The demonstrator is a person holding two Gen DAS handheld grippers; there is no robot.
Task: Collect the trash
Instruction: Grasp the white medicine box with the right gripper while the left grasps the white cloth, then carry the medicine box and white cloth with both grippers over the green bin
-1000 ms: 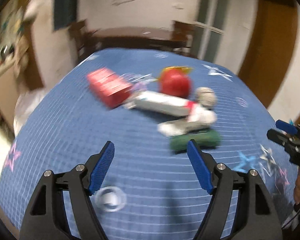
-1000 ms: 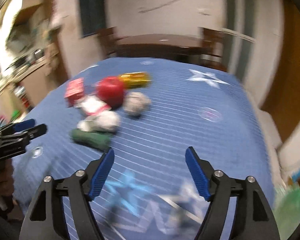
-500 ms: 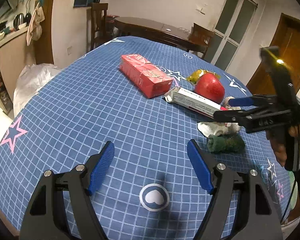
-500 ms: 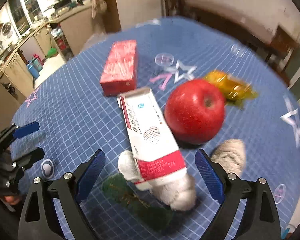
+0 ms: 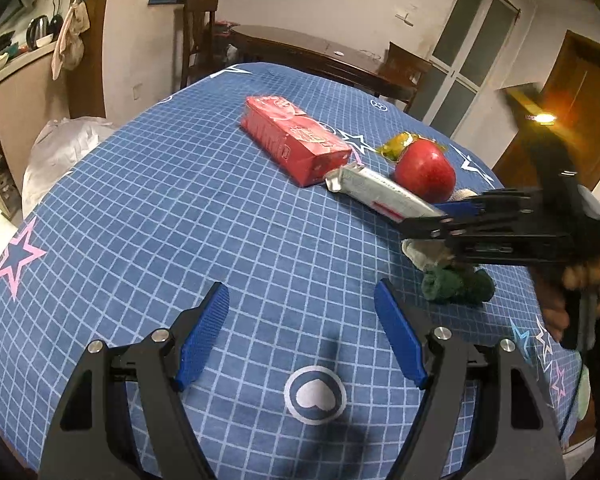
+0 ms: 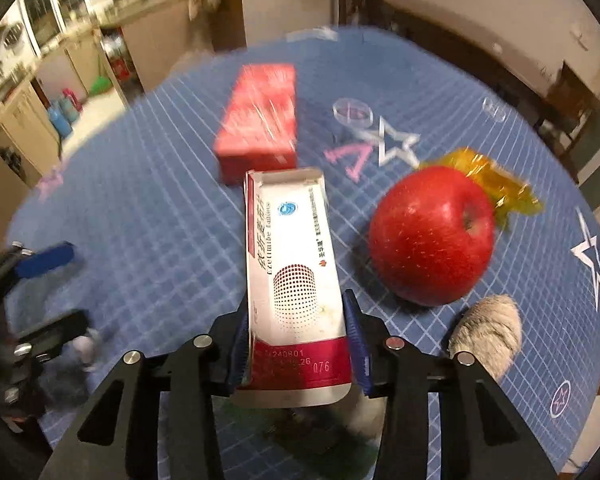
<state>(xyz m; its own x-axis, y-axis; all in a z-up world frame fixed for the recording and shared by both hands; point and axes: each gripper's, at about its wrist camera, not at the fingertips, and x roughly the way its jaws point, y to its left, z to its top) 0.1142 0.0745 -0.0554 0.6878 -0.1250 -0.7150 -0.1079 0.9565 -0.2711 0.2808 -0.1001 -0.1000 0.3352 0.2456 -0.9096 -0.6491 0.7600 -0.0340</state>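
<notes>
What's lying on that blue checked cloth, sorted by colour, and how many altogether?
Red: 2, a cardboard box and a round apple
White: 2, a long medicine carton and a crumpled wad
Yellow: 1, shiny wrapper
Green: 1, rolled cloth
Grey: 1, fuzzy ball
Total: 7

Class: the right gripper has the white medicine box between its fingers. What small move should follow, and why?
Probably finish the squeeze, then lift straight up. The right gripper is closing on the white medicine box, whose near end lies over crumpled tissue, beside the apple.

Dim warm indoor light; right view motion-blurred, fisheye-warped edges.
</notes>
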